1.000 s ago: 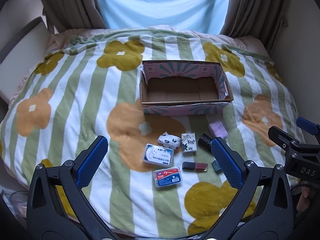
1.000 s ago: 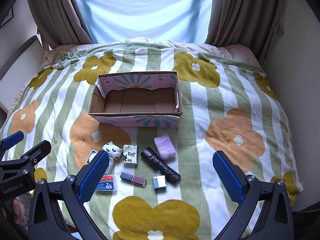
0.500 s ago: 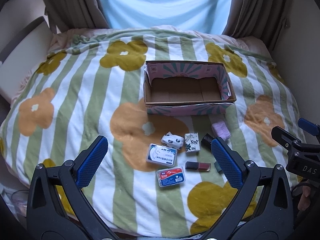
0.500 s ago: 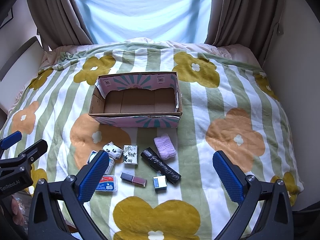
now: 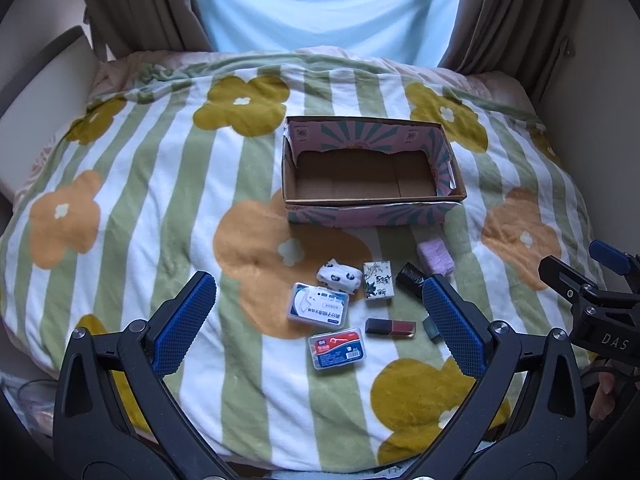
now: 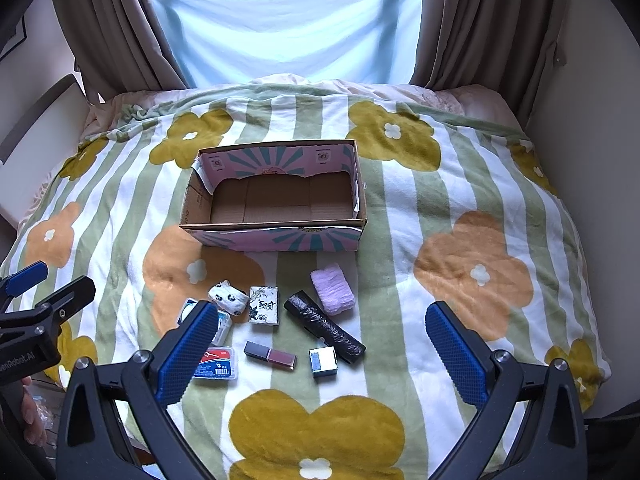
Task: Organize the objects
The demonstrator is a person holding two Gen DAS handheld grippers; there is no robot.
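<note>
An empty pink-and-teal cardboard box sits mid-bed. In front of it lie several small items: a pink cloth, a black roll, a floral tissue pack, a panda-print bundle, a dark red lipstick, a small silver box, a white floss case and a red-labelled floss case. My left gripper hangs open above the items, holding nothing. My right gripper is open too, over the same group.
The bed carries a green-striped blanket with big flowers. Curtains frame a bright window at the far end. A pale wall runs along the right edge, a headboard-like panel on the left. A hand holds the other gripper.
The left wrist view has drifted slightly left and back, so the box and items sit further right in it. The right view is nearly unchanged. Both grippers stay open.
</note>
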